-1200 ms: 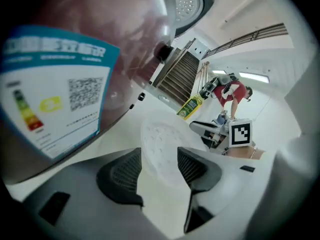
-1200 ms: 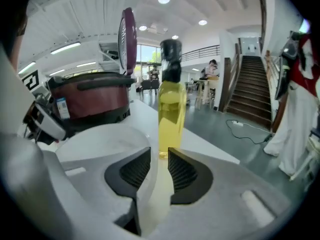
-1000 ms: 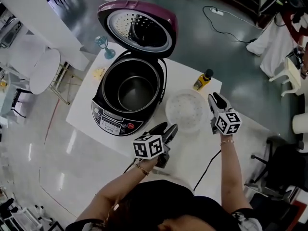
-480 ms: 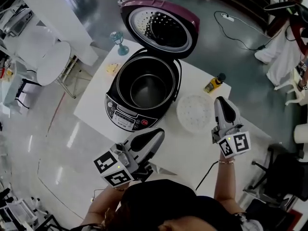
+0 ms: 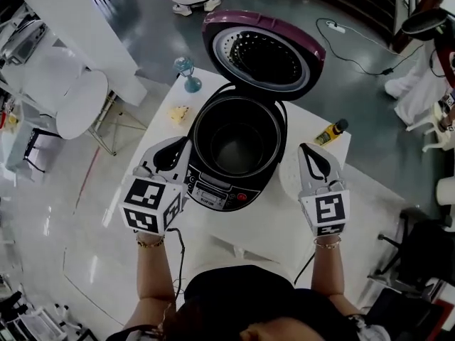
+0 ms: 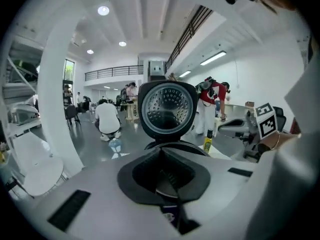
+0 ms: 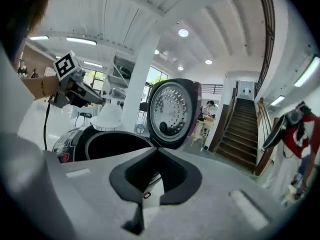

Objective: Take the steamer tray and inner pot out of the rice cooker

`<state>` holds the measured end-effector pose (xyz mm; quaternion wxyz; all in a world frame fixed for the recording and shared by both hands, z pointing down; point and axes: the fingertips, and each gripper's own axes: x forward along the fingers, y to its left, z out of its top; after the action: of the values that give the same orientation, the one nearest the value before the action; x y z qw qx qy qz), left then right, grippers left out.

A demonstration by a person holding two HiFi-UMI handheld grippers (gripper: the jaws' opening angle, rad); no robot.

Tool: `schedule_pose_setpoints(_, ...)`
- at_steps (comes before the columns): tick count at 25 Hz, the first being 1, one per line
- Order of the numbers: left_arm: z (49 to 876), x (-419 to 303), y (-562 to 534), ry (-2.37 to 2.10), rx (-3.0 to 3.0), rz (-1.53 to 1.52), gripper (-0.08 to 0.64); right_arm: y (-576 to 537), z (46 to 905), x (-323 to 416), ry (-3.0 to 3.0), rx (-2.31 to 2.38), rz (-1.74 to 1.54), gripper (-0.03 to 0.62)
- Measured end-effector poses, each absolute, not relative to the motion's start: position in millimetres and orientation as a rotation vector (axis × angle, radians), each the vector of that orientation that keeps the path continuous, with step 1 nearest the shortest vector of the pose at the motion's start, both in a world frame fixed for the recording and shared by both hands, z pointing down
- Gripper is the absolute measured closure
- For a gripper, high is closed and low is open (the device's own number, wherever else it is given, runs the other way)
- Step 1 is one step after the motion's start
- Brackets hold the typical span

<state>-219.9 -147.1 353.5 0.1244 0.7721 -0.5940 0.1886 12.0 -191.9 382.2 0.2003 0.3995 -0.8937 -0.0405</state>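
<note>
Steamer tray (image 5: 289,170) already out, near the bench's (image 5: 264,227) right edge; inner pot (image 5: 238,146) not yet lifted from rice cooker (image 5: 213,192); left gripper (image 5: 176,146) and right gripper (image 5: 313,152) jaws pressed together, empty.

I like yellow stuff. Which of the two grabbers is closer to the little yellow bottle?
The right gripper. The yellow bottle stands just beyond it, while the left gripper is across the rice cooker.
</note>
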Motion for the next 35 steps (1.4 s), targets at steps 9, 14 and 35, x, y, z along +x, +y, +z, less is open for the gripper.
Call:
schedule_pose_setpoints(9,421.0,-236.2,-211.3,-1.499,2.253,0.85,0.443,-217.6,408.2,-44.5,-2.283,1.104,-0.089,0.586)
schedule_pose_setpoints(14,444.4,-248.5,-234.8,-1.406,2.251,0.989,0.404,-234.7,429.7,-46.6,-2.161,1.131,-0.089,0.58)
schedule_pose_setpoints(35,506.5,-237.1,-276.0,-1.096,2.178,1.469,0.307,-277.6,506.3,-52.0,-1.724,0.92,-0.022,0.334)
